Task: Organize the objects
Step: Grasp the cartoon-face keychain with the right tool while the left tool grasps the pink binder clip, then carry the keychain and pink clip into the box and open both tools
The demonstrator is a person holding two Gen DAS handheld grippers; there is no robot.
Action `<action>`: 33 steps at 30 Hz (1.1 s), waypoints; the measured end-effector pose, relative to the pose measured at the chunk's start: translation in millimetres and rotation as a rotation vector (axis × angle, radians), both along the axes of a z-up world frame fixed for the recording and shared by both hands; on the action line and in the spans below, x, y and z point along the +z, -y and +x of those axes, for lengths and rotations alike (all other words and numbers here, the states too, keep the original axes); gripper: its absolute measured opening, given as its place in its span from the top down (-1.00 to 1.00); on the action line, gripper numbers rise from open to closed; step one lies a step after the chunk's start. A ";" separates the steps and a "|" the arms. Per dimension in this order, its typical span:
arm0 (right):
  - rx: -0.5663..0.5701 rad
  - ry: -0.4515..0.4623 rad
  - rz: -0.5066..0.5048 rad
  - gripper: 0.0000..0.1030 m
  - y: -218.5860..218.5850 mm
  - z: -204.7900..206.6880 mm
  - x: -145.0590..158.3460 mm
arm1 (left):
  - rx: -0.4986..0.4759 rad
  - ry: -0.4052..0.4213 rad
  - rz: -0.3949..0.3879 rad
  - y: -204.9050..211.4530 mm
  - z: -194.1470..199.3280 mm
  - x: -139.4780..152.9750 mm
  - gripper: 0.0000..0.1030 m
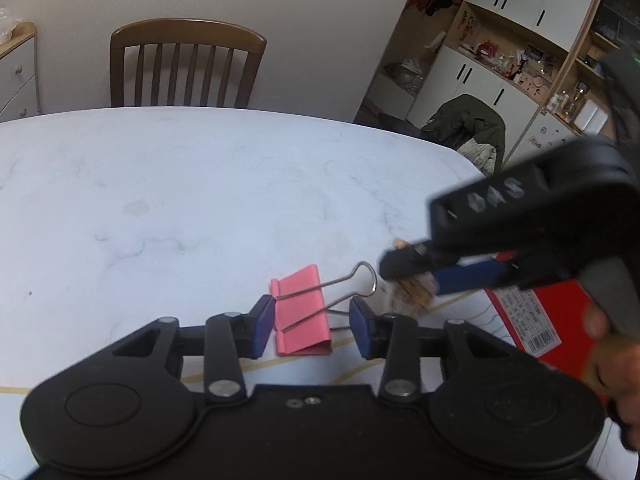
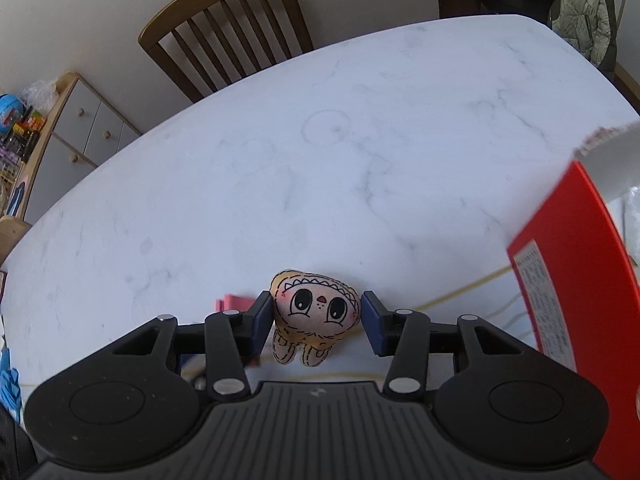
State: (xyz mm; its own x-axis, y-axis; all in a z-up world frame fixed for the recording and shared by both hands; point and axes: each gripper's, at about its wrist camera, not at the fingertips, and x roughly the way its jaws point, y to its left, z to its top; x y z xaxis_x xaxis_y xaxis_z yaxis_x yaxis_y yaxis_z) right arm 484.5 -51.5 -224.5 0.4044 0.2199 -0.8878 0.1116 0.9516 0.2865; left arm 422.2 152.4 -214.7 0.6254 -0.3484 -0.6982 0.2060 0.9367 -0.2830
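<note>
A pink binder clip with silver wire handles lies on the white marble table. My left gripper is open and low over the table, one blue pad on each side of the clip. My right gripper is shut on a small tan cartoon figure with big eyes, whose feet hang below the pads. In the left wrist view the right gripper reaches in from the right, blurred, with the figure just right of the clip. An edge of the clip shows behind the left finger.
A red box with a printed label lies at the table's right. A wooden chair stands at the far edge. A hand holds the right gripper. Shelves and a low cabinet stand beyond the table.
</note>
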 end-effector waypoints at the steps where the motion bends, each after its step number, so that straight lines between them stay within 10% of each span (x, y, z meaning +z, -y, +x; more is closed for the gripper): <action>1: 0.004 0.000 -0.003 0.10 1.3 -3.2 0.5 | 0.004 -0.009 0.001 0.8 2.1 -1.1 0.21; 33: 0.108 -0.005 0.049 0.10 23.7 -97.7 29.9 | -0.001 -0.020 0.006 3.9 -26.4 10.1 0.74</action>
State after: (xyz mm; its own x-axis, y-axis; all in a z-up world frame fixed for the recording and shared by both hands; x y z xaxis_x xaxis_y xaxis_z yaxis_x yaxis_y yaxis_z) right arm 386.8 -75.2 -194.6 0.3718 0.3047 -0.8769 0.0109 0.9431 0.3323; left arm 395.9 148.5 -204.6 0.6110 -0.3451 -0.7125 0.2016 0.9381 -0.2816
